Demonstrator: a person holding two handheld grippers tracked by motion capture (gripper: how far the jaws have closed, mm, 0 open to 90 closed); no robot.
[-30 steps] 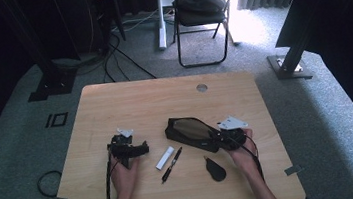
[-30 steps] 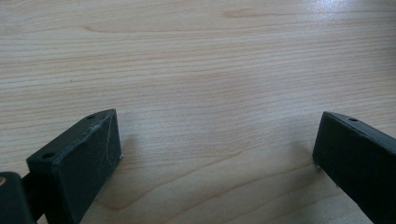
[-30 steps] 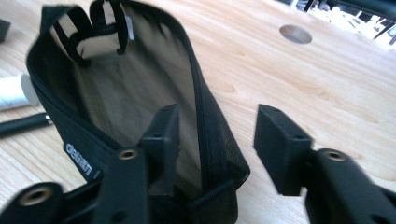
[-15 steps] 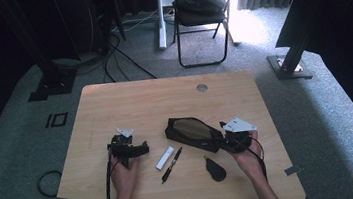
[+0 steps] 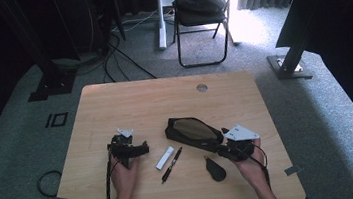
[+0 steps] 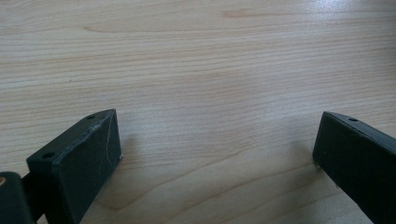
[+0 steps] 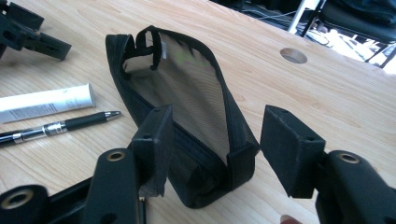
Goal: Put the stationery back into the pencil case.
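A black mesh pouch [image 5: 193, 130] lies at the middle of the wooden table [image 5: 164, 101], with its zip mouth gaping. My right gripper [image 5: 227, 146] sits at the pouch's near right end. In the right gripper view the pouch [image 7: 187, 79] has its end between the jaws of my right gripper [image 7: 217, 123]. These jaws have just been opening, and the right pad stands apart from the fabric. My left gripper [image 5: 142, 148] rests left of centre. Its jaws [image 6: 219, 140] are spread wide over bare wood, with nothing between them.
A white tube [image 5: 165, 157] and a black pen [image 5: 172, 164] lie between the two grippers, and a black oval object [image 5: 216, 169] lies near the front edge. A cable hole [image 5: 202, 87] is at the back. A folding chair [image 5: 199, 11] stands beyond the table.
My right gripper has drawn slightly right and toward the person at the pouch's end. The left hand and the pouch have kept still.
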